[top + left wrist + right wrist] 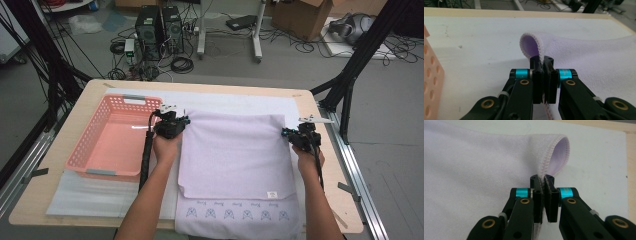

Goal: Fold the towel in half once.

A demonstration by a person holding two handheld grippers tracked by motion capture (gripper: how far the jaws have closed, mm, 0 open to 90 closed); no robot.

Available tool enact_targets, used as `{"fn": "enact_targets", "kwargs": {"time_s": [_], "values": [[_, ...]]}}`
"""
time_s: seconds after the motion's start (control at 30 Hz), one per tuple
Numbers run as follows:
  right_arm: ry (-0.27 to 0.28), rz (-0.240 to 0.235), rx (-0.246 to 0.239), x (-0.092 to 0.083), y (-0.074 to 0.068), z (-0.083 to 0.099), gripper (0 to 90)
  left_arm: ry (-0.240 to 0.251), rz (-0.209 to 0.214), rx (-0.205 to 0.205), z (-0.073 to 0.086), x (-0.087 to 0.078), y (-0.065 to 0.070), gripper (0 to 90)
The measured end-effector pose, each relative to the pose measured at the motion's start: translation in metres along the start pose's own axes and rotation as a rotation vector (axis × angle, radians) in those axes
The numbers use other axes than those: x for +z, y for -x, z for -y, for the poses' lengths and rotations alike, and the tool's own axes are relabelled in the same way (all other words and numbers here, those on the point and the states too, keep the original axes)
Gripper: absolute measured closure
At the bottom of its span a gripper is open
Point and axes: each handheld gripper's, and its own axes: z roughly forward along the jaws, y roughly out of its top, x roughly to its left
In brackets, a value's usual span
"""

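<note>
Flat, lilac towel [235,152], long axis near-to-far

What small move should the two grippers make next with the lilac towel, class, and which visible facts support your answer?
Probably carry both pinched corners toward the person, folding again. The left gripper and right gripper are each shut on a far corner of the towel, whose hem curls up beside the jaws. The towel already lies folded once, its near edge short of the printed strip, and the pink basket waits beside it.
</note>
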Motion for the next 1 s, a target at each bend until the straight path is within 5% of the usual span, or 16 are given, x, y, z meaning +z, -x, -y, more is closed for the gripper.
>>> {"fn": "enact_targets", "kwargs": {"time_s": [0.27,0.4,0.5,0.77,1.0], "values": [[-0.006,0.043,-0.011,0.023,0.003,-0.012,85.9,0.014,0.002,0.003,-0.007,0.015,-0.005,85.1],[-0.028,0.039,0.010,0.026,0.004,-0.009,74.5,-0.007,0.071,-0.026,-0.006,0.015,0.000,53.6],[-0.022,0.024,0.009,0.020,0.001,-0.011,72.1,-0.008,0.089,-0.013,-0.006,0.009,0.007,45.5],[-0.016,-0.009,-0.027,-0.001,-0.012,-0.013,71.5,0.003,0.160,0.025,0.000,-0.013,0.024,36.9],[-0.007,-0.042,-0.072,-0.020,-0.027,-0.011,71.5,-0.005,0.201,0.032,0.014,-0.036,0.031,40.9]]}}
